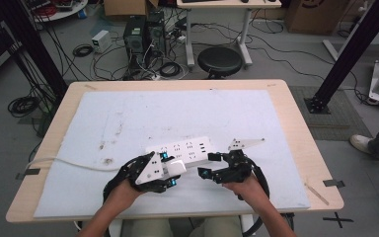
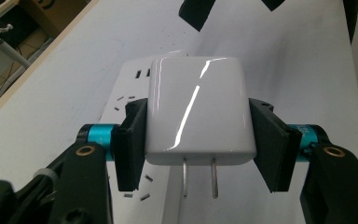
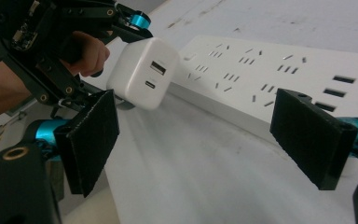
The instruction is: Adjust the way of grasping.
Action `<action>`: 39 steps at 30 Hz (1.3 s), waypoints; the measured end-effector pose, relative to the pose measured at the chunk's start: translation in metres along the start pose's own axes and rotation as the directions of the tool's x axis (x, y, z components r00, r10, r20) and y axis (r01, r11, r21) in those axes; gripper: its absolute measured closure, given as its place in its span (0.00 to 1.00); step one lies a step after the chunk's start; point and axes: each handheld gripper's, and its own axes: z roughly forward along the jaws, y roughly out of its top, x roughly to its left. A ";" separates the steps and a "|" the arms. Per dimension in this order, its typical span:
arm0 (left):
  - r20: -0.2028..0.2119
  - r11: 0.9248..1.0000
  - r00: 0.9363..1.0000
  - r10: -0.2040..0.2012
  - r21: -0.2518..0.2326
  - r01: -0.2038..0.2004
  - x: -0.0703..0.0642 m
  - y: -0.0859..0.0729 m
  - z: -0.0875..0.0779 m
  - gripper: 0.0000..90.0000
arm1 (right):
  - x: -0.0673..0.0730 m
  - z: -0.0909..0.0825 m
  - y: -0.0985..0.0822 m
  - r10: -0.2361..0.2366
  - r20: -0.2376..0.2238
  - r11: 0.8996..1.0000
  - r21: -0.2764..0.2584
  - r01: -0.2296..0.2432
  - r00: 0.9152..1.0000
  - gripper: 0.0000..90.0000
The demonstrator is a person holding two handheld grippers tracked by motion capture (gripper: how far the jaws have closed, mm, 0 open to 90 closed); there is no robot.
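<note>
So the small glossy white plastic charger block (image 2: 198,109) with two metal prongs looks light and rigid, but that shiny shell is going to be slippery, so flat sides are the place to pinch it, which is exactly where the left gripper (image 2: 198,140) has it: jaws clamped on the two opposite side faces, prongs poking out toward the camera, USB ports facing away. It's hovering just over the near-left end of the long white plastic power strip (image 1: 180,150), which lies on the pale foam mat (image 1: 128,118) toward the tabletop's near edge, roughly mid-width. The strip seems stiff and heavier, though it'd probably slide if pushed. The right gripper (image 3: 196,140) has its jaws wide apart, holding nothing, aimed at the strip's near long side, not touching.
</note>
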 end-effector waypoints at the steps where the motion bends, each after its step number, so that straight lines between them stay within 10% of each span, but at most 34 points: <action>1: 0.003 1.000 1.000 0.009 0.007 -0.009 -0.001 0.000 0.001 0.47 | 0.000 0.001 0.000 0.009 -0.007 1.000 0.007 -0.009 1.000 0.18; 24: 0.019 0.996 0.996 0.087 -0.003 -0.087 -0.017 0.007 0.019 0.47 | -0.007 0.021 0.000 0.191 -0.155 0.978 0.118 -0.174 0.969 0.19; 39: 0.033 0.993 0.993 0.114 -0.018 -0.113 -0.020 0.012 0.021 0.47 | -0.014 0.032 -0.001 0.291 -0.239 0.950 0.190 -0.249 0.926 0.39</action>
